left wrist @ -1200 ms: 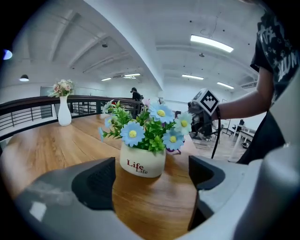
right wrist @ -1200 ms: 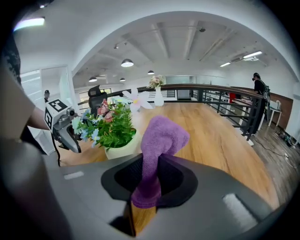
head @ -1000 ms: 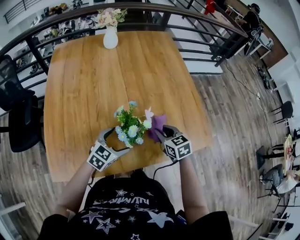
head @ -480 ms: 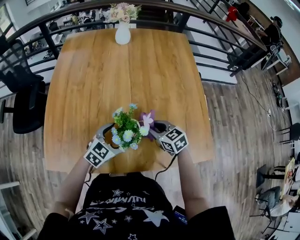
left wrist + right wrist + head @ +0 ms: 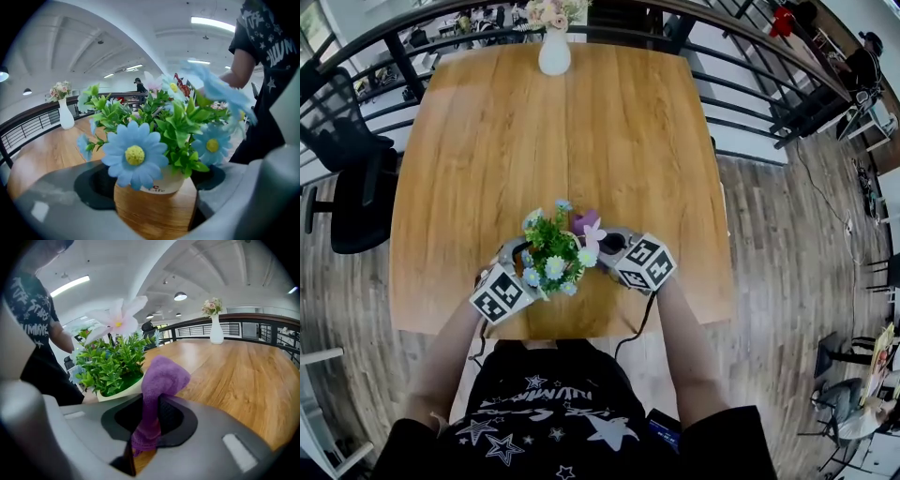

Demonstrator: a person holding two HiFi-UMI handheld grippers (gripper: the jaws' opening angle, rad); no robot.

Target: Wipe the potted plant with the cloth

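steadies the potted plant (image 5: 157,206), pot clamped in the left gripper (image 5: 517,265); pinches the cloth (image 5: 157,394) in the right gripper (image 5: 614,246), tuft ahead beside the leaves (image 5: 110,364), likely to wipe.

Side by side (angled slightly inward), left tool (image 5: 523,264) clamped on the pot (image 5: 154,208), right tool (image 5: 605,242) on the cloth (image 5: 157,390)

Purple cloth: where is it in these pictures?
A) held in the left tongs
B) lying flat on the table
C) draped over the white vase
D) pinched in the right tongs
D: the right gripper view shows the purple cloth pinched in the right tongs, while the left tongs grip the potted plant by its pot.
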